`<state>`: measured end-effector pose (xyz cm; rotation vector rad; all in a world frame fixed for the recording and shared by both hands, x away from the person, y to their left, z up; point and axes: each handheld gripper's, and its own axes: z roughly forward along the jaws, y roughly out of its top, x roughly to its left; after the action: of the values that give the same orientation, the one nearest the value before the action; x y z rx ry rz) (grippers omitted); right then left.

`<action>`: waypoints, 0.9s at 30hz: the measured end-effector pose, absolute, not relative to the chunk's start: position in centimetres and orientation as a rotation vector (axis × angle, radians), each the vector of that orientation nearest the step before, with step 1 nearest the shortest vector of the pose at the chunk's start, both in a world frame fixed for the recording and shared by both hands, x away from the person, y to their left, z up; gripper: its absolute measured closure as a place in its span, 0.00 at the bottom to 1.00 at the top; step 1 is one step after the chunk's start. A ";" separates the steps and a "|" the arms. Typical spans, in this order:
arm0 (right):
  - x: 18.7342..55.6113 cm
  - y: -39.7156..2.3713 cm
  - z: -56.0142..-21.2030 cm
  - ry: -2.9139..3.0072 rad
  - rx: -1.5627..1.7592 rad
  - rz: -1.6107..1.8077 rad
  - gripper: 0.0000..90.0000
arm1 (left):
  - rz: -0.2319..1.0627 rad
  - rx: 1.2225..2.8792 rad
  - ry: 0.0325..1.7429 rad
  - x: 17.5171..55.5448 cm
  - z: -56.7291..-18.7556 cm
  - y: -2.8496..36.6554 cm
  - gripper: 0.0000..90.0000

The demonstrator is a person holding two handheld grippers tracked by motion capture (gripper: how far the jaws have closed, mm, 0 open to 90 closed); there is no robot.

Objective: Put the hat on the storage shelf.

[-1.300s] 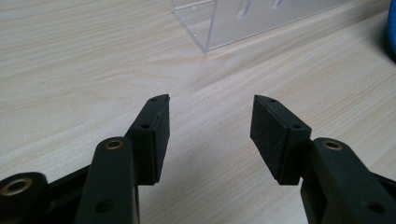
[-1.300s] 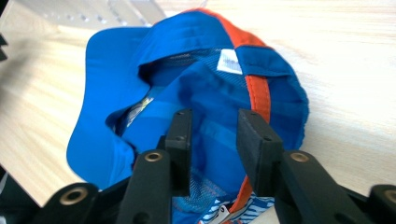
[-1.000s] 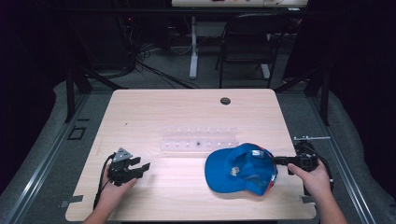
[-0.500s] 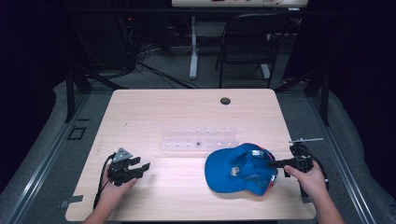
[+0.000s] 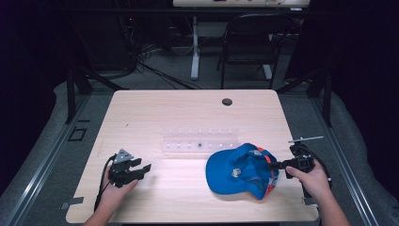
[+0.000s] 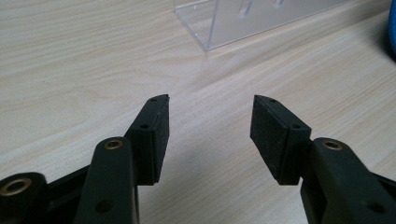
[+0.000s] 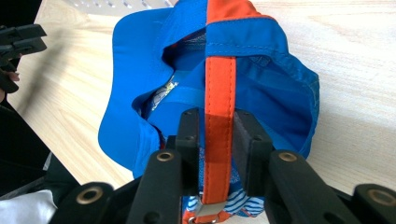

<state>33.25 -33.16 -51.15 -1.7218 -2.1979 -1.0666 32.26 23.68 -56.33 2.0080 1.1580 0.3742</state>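
A blue cap [image 5: 240, 172] with an orange back strap [image 7: 219, 93] lies upside down on the wooden table [image 5: 188, 113], right of centre. My right gripper [image 5: 278, 165] reaches in from the right at the cap's back edge. In the right gripper view its jaws [image 7: 217, 128] have just been closing, and the pads now press on both sides of the orange strap. My left gripper [image 5: 143, 168] rests low over the table at the left, jaws [image 6: 210, 121] open over bare wood, well apart from the cap.
A clear plastic rack [image 5: 200, 139] lies flat at mid-table behind the cap; its corner [image 6: 243, 18] shows ahead of the left jaws. A cable hole [image 5: 227, 101] sits near the far edge. A chair [image 5: 249, 47] stands beyond the table.
The right gripper has edged slightly in toward the cap's back and its jaws have drawn in onto the strap. The left hand and the cap have stayed where they were.
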 end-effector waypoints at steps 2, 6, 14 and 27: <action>33.3 -33.1 -51.1 -2.207 -1.715 -1.054 0.83 | 0.375 2.008 1.158 32.3 -56.3 23.7 0.53; 33.4 -32.9 -51.1 -2.219 -1.721 -1.037 0.85 | 0.373 2.007 1.160 32.3 -56.3 23.7 0.53; 33.3 -32.8 -50.6 -2.207 -1.757 -1.026 0.86 | 0.378 2.002 1.165 32.3 -56.4 23.7 0.53; 33.2 -32.1 -49.8 -2.225 -1.814 -0.968 0.86 | 0.370 2.006 1.160 32.3 -56.3 23.7 0.53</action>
<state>33.20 -32.13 -49.76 -1.8142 -2.2246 -0.9685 32.26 23.70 -56.34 2.0059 1.1605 0.3704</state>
